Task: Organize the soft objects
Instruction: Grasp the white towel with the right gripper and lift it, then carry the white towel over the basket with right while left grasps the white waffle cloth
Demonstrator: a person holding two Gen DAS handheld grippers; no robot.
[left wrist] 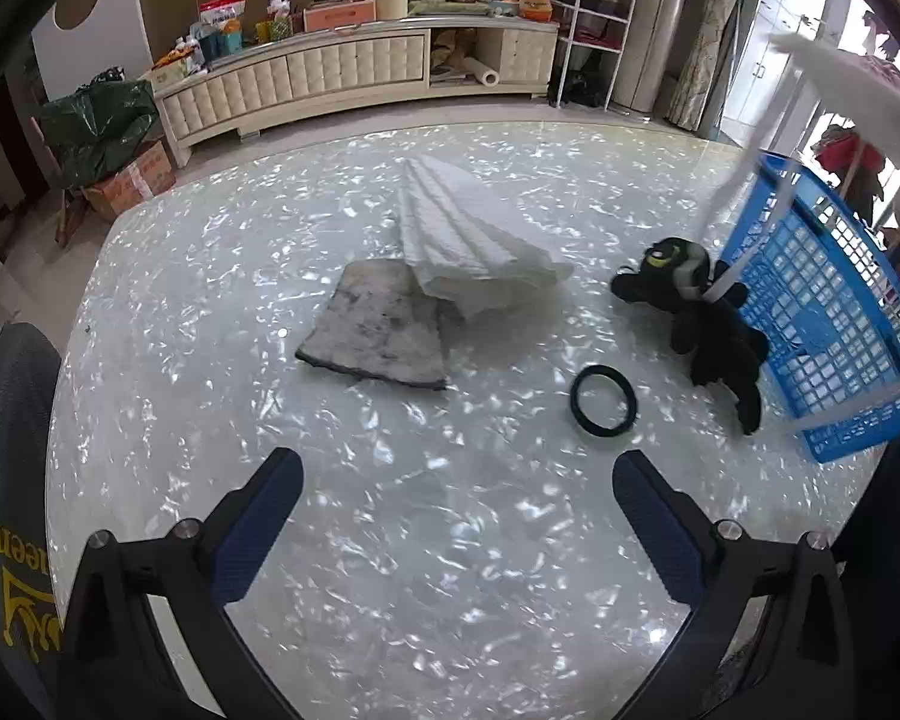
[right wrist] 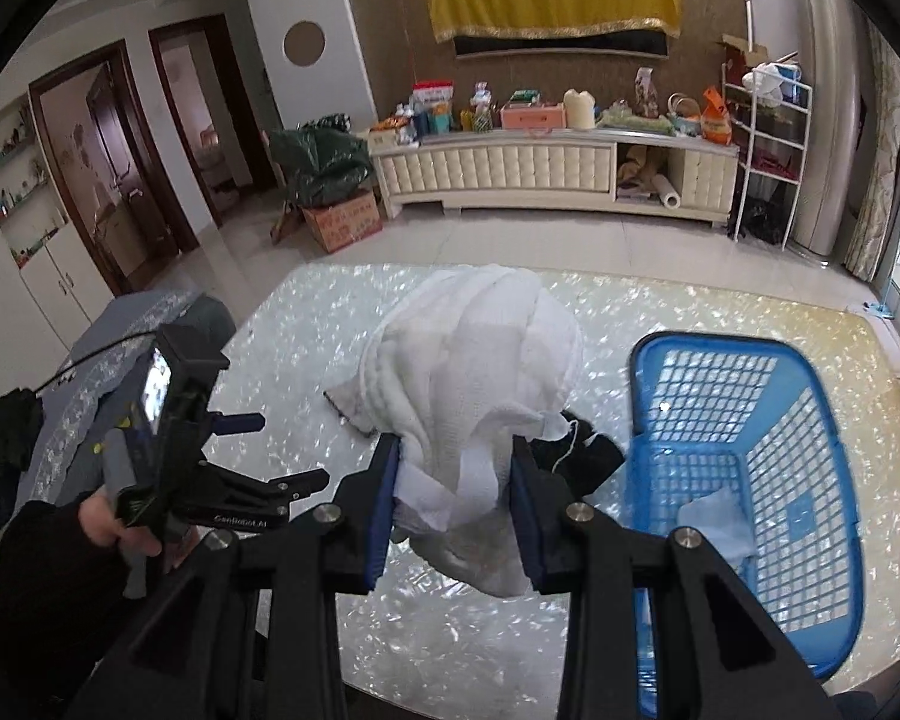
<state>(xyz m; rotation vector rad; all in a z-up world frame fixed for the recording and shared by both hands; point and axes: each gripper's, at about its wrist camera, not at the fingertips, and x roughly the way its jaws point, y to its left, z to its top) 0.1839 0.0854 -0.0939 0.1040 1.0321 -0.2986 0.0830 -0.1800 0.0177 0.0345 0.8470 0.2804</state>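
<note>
- Gripper talk first: right gripper, closest of all, squeezed tight on a white cloth, up above the table, just left of the blue basket
- And the left gripper?
- Wide open, nothing inside, low over the table
- Heavy cloth or light?
- Looks very light. Soft and floppy too, with loose strips hanging down. Probably not slippery, not easy to break. Best to pinch a thick bunch, not a thin strip, so no slipping out
- Next on the table?
- Black ring, then black plush toy right up against the basket side. Squishy and light by the look; good to grab round the fat middle
- Further back?
- Grey cloth lying flat, and folded white cloth lying over its far corner. Both limp, most likely; better to pinch at a folded edge
- Inside the basket?
- One small pale cloth at the bottom
- How many of each, then?
- Two grippers. Four cloths: one held, two on the table, one in the basket. One toy, one ring, one basket
- Farthest away?
- Long cream cabinet by the wall, lots of stuff on top
</note>
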